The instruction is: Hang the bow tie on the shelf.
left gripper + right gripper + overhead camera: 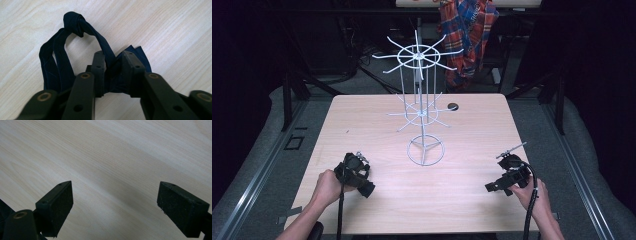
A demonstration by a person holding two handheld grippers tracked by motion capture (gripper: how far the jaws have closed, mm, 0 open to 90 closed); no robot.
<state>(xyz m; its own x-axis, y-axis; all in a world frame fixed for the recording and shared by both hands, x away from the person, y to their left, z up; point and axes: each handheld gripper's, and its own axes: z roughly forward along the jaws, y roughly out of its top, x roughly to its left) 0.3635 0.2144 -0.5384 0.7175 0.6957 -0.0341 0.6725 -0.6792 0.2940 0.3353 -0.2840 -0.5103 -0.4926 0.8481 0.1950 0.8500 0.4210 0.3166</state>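
1. Navy cloth strip (75, 25), knotted into loops, lies on the wooden table (462, 200); soft, light, floppy.
2. Left gripper (113, 62) pinches a strand; right gripper (115, 202) gapes, holding nothing.
3. Best gripped near the knot.

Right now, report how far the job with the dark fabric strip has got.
Done: the left gripper has closed on the knotted dark fabric strip, which lies on the table near the person. In hand: that grip, the loop not yet lifted. Left, probably: carrying it to the white wire rack, whose hooks hold nothing. The right gripper is open above bare wood.
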